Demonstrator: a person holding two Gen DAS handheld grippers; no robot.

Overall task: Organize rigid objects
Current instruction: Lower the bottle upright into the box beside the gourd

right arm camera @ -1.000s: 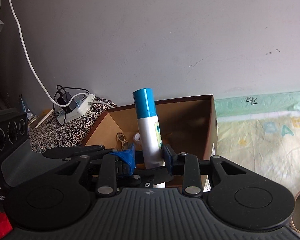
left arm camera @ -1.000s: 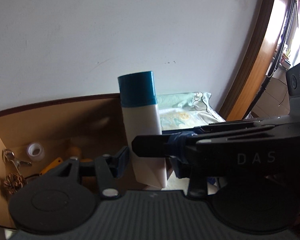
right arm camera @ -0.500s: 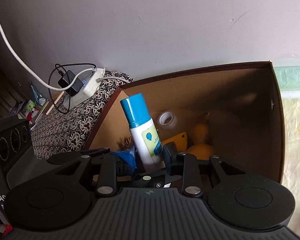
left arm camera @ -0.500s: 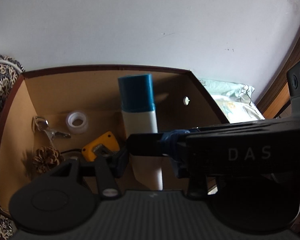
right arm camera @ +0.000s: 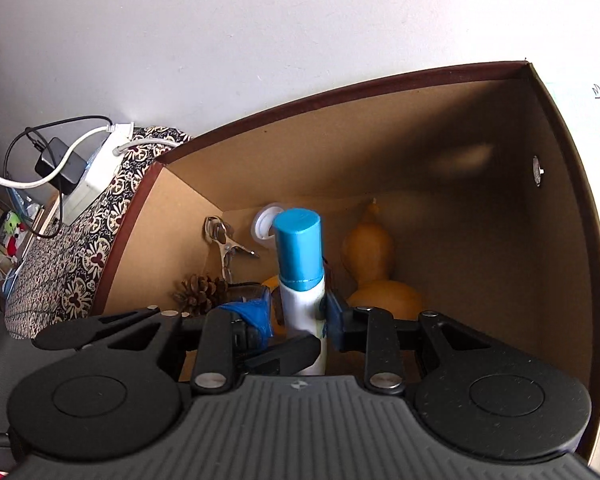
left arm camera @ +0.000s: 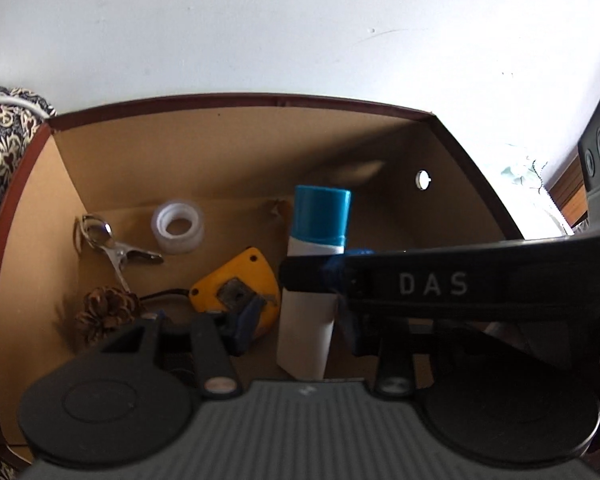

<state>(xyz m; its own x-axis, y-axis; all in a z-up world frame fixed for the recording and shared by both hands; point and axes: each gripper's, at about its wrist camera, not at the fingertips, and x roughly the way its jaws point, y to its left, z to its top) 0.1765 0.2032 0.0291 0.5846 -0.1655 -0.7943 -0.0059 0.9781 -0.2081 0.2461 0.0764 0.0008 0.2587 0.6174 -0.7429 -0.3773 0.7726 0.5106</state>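
Observation:
A white tube with a blue cap [left arm camera: 318, 232] [right arm camera: 300, 264] is held upright inside an open cardboard box [left arm camera: 236, 148] [right arm camera: 500, 184], above its floor. My left gripper [left arm camera: 300, 312] and my right gripper [right arm camera: 300, 312] are both shut on the tube's white body from opposite sides. My right gripper's finger crosses the left wrist view as a black bar marked DAS. The tube's lower end is hidden behind the gripper bodies.
On the box floor lie a white tape roll [left arm camera: 177, 227], a metal clip [left arm camera: 118, 250], a pine cone [left arm camera: 104, 308], a yellow tape measure [left arm camera: 240, 280] and an orange gourd [right arm camera: 374, 264]. A patterned cloth [right arm camera: 80, 256] with a power strip [right arm camera: 100, 168] lies left of the box.
Both grippers have carried the tube from in front of the box over its rim and down into it. The box interior now fills both views.

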